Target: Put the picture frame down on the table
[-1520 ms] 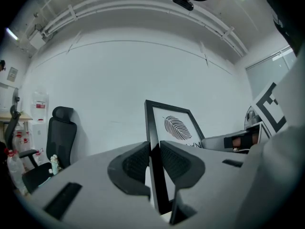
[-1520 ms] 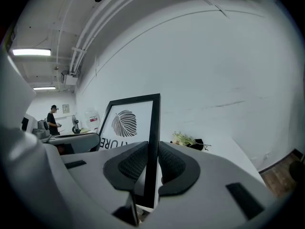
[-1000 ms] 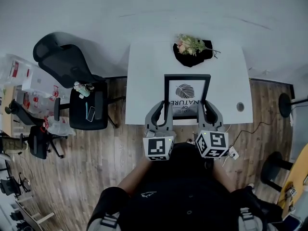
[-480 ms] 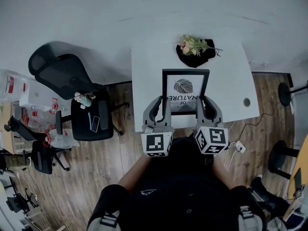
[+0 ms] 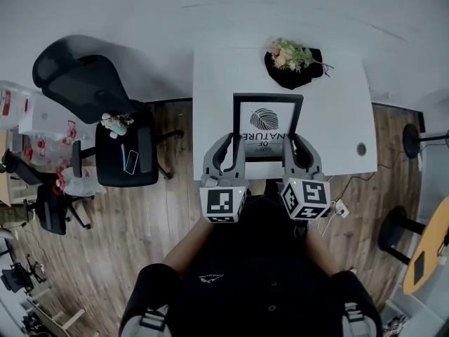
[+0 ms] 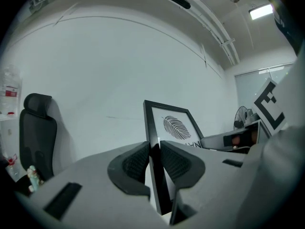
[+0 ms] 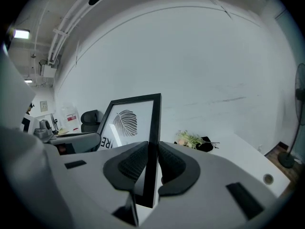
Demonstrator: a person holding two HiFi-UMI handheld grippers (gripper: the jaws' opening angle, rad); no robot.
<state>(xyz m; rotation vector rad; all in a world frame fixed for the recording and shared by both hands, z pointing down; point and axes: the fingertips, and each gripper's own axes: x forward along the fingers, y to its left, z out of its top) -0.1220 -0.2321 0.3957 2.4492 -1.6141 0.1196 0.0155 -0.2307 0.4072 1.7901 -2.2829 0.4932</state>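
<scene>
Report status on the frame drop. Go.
Left gripper shut on picture frame, left edge; right gripper shut on right edge. Frame upright over the white table, not yet laid down. Flowers at far end, clear of it.

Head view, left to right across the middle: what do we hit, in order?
black office chair → left tool → picture frame → right tool → cable hole → black round base. The flowers are left out because they overlap the frame and the right tool.
</scene>
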